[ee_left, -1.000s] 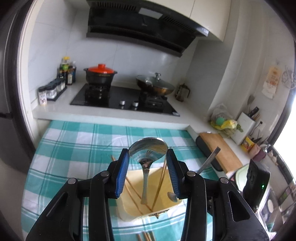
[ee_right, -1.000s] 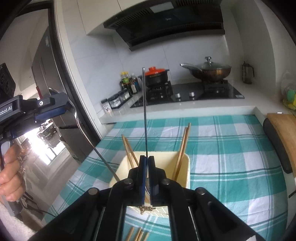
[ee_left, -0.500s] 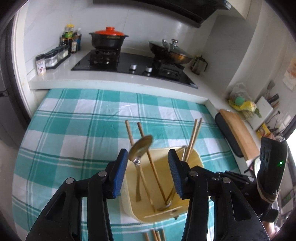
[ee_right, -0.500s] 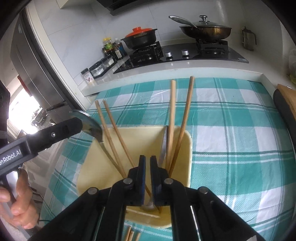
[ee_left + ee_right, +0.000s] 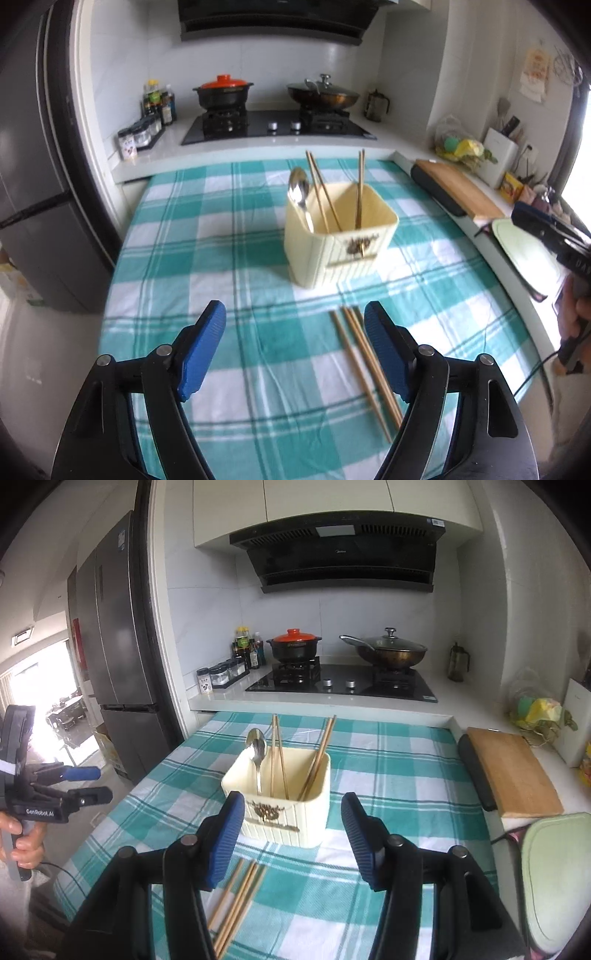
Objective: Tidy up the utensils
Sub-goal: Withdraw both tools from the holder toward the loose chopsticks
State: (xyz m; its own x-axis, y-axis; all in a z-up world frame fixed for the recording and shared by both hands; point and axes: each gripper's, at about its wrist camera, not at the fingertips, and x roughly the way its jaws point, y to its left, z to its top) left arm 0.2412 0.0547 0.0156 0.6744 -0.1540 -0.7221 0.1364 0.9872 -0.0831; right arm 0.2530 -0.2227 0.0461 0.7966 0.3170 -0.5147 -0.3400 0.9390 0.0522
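A cream utensil holder (image 5: 341,242) (image 5: 282,812) stands on the checked tablecloth. In it a metal spoon (image 5: 299,192) (image 5: 256,746) stands bowl up, beside two pairs of wooden chopsticks (image 5: 320,192) (image 5: 317,755). Several loose chopsticks (image 5: 364,363) (image 5: 236,899) lie on the cloth in front of the holder. My left gripper (image 5: 295,350) hovers back from the holder; its jaws are opening with nothing between them, and the right finger hangs over the loose chopsticks. My right gripper (image 5: 293,836) is also back from the holder, jaws opening and empty.
A hob (image 5: 343,683) with a red-lidded pot (image 5: 293,646) and a wok (image 5: 388,653) is at the back. Spice jars (image 5: 142,134) line the counter's left. A wooden board (image 5: 513,771) and a green board (image 5: 554,878) lie to the right, a fridge (image 5: 122,638) to the left.
The left gripper let go of the spoon and the right let go of a thin metal utensil, both into the holder. Both grippers opened and drew back from the holder.
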